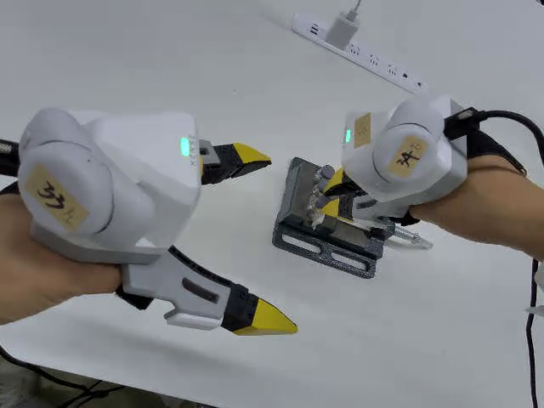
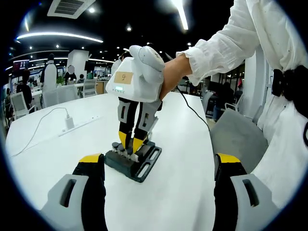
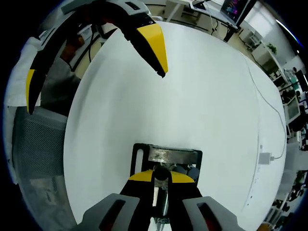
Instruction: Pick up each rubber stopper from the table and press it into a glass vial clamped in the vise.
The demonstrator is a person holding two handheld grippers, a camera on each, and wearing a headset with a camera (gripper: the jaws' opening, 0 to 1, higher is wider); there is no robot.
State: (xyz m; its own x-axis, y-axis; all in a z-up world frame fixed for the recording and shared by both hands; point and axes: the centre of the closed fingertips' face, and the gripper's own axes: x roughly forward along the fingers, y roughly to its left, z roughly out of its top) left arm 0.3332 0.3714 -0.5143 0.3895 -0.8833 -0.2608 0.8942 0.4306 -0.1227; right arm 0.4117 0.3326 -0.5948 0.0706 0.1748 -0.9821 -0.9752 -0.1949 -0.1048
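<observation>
Your right claw [image 3: 161, 178] is pinched shut on a small, dark, round rubber stopper [image 3: 160, 171], right over the grey vise [image 3: 168, 155] on the white tabletop [image 1: 170, 68]. Your left claw [image 1: 276, 241] hangs wide open, left of the vise.

White tabletop [image 1: 153, 51], plain, slight sheen. White power strip [image 1: 361, 53] near far edge, white charger [image 1: 342, 32] plugged in. Open-plan office behind: dark ceiling, long strip lights [image 2: 182, 14], ceiling vent [image 2: 69, 6]. Grey chair [image 2: 236, 134] just beside the tabletop. More desks and chairs [image 2: 89, 87] further back, blurred. Lit screen [image 3: 234, 7] at one side.
</observation>
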